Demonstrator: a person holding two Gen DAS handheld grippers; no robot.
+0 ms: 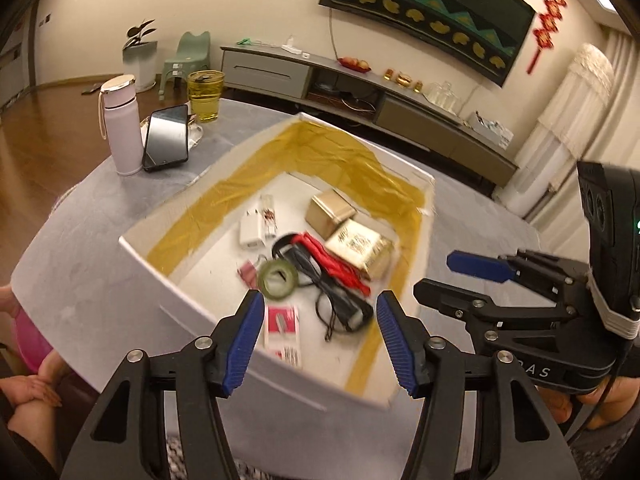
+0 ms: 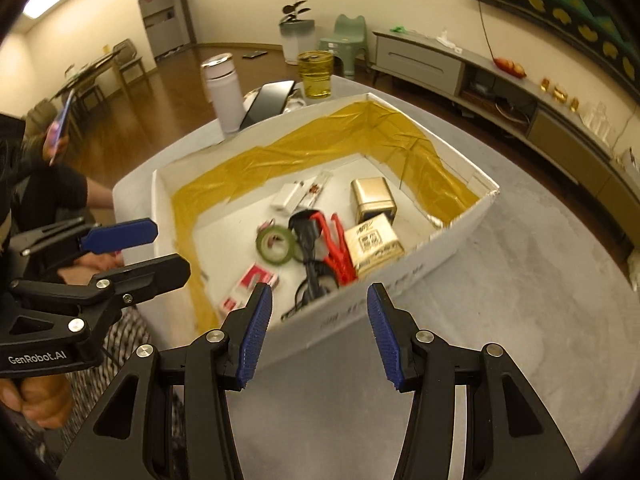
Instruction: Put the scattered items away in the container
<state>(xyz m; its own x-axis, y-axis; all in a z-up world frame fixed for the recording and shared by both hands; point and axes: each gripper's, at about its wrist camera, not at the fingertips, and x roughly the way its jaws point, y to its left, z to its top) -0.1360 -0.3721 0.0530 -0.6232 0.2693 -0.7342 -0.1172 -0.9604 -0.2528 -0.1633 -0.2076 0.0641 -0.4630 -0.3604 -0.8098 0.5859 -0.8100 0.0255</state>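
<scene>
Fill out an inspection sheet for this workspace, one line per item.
Surface: grey table, bare near the claws.
Job's things: white box lined with yellow tape holds green tape roll, two gold boxes, white charger, red strands, red-white packets.
Clutter: pale flask, phone, glass of yellow liquid, all outside the box.
Grippers: left claw open, empty; right claw open, empty.
Cables: black cord inside the box.
Surroundings: TV cabinet, green stool, seated person.
</scene>
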